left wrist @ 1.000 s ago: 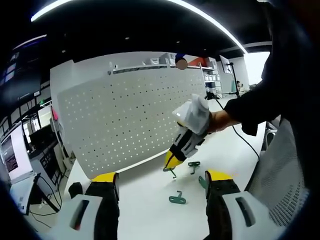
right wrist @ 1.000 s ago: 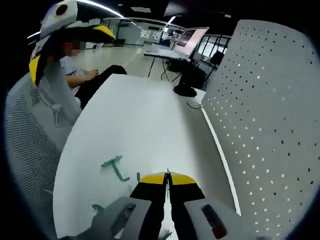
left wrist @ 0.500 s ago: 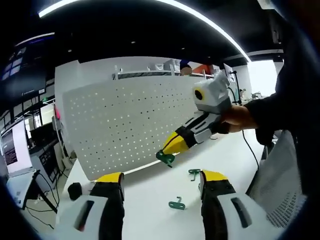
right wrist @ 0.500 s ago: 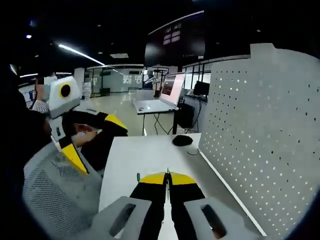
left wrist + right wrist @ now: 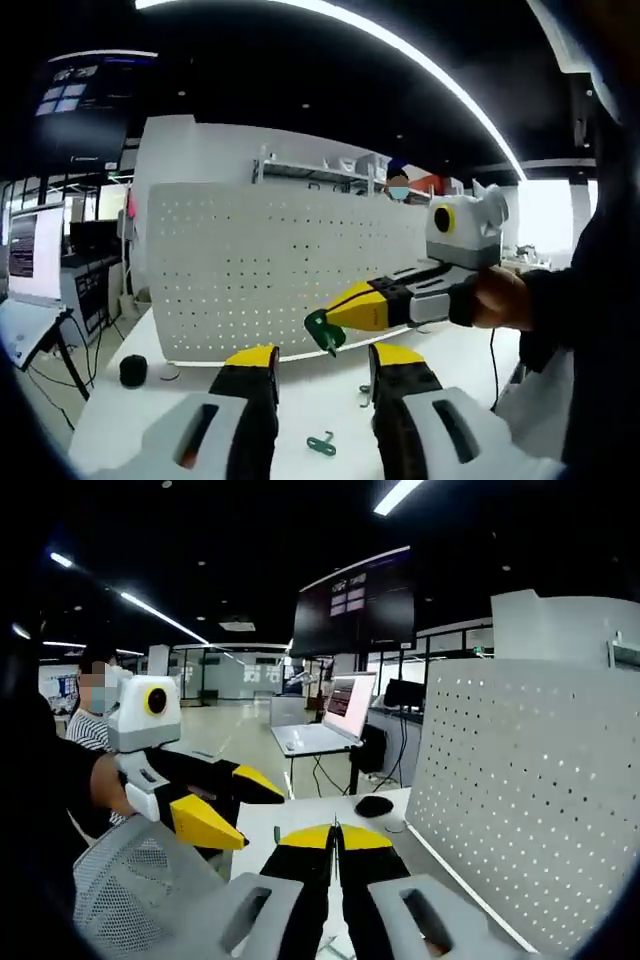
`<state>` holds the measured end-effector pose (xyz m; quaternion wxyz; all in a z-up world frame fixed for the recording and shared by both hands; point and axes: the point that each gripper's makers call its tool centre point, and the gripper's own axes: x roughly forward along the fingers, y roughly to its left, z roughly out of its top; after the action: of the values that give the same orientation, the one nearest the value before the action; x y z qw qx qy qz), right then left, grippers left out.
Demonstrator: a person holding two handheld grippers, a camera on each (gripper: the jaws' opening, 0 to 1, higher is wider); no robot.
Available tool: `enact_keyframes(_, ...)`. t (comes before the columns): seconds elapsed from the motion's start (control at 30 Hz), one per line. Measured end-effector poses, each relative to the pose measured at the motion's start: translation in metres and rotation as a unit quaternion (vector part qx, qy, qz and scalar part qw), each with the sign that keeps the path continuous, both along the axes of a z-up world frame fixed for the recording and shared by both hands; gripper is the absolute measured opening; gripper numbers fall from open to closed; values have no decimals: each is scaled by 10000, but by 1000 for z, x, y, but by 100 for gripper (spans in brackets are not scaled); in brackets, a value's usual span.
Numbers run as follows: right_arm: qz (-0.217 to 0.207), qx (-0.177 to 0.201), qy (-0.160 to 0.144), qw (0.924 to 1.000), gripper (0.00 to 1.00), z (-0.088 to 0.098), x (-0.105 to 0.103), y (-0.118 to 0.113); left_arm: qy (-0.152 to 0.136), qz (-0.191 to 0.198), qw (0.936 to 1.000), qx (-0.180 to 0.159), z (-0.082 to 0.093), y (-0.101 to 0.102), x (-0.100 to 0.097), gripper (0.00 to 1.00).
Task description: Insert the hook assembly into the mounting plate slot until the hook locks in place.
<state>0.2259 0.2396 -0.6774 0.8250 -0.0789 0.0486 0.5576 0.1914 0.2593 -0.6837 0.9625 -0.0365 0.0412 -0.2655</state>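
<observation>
Green hook raised before the pegboard.
We see the right gripper (image 5: pixel 322 322) clenched on a small green metal hook (image 5: pixel 324 331) near the white perforated mounting plate (image 5: pixel 280 270); left gripper (image 5: pixel 321 362) released.

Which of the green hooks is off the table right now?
The green hook pinched in the right gripper, held up before the pegboard; the other hooks lie on the white table.
</observation>
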Motion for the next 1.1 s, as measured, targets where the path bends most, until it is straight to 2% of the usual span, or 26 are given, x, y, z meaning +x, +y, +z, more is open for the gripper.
enact_keyframes(0.07, -44, 145, 38, 9999, 0, 4, -1, -1, -23, -38, 9998, -186, 3, -6, 0, 32)
enact_keyframes(0.2, -31, 264, 55, 9996, 0, 10, -3, 1, 111, 30, 9992, -386, 3, -9, 1, 25)
enact_keyframes(0.33, 2, 364, 32, 9993, 0, 14, -8, 0, 67, 55, 9977, -677, 10, -8, 1, 14)
enact_keyframes(0.47, 58, 390, 23, 9992, 0, 15, -12, 2, 70, 90, 9971, -754, 11, -6, 2, 4)
enact_keyframes(0.57, 50, 395, 3, 9992, 0, 17, -12, 1, 81, 94, 9969, -771, 12, -7, 3, 4)
enact_keyframes(0.6, 46, 398, 6, 9992, 0, 17, -12, 0, 50, 122, 9974, -711, 13, -7, 3, 3)
enact_keyframes(0.63, 52, 393, 26, 9992, 0, 16, -12, 0, -36, 168, 9991, -375, 13, -6, 3, 3)
enact_keyframes(0.67, 56, 392, 33, 9992, 0, 16, -12, -1, -77, 215, 9993, -283, 14, -5, 3, 3)
enact_keyframes(0.73, 58, 391, 26, 9992, 0, 16, -12, -1, -286, 218, 9988, 338, 17, -8, 1, 2)
enact_keyframes(0.77, 61, 388, 30, 9992, 0, 16, -12, -2, -442, 296, 9955, 780, 19, -9, 1, 2)
enact_keyframes(0.83, 69, 376, 28, 9993, 0, 16, -13, -2, -595, 340, 9896, 1266, 19, -11, 0, 2)
enact_keyframes(0.87, 73, 373, 35, 9993, 0, 16, -12, -2, -617, 377, 9881, 1361, 19, -12, 0, 2)
enact_keyframes(0.97, 67, 408, 183, 9990, 0, 18, -11, -3, -633, 434, 9899, 1188, 20, -9, 2, 3)
enact_keyframes(1.03, 28, 405, 217, 9989, 0, 18, -11, -2, -720, 528, 9886, 1211, 21, -8, 4, 3)
enact_keyframes(1.1, 117, 515, 380, 9979, 0, 21, -15, 1, -765, 620, 9874, 1237, 21, -8, 7, 7)
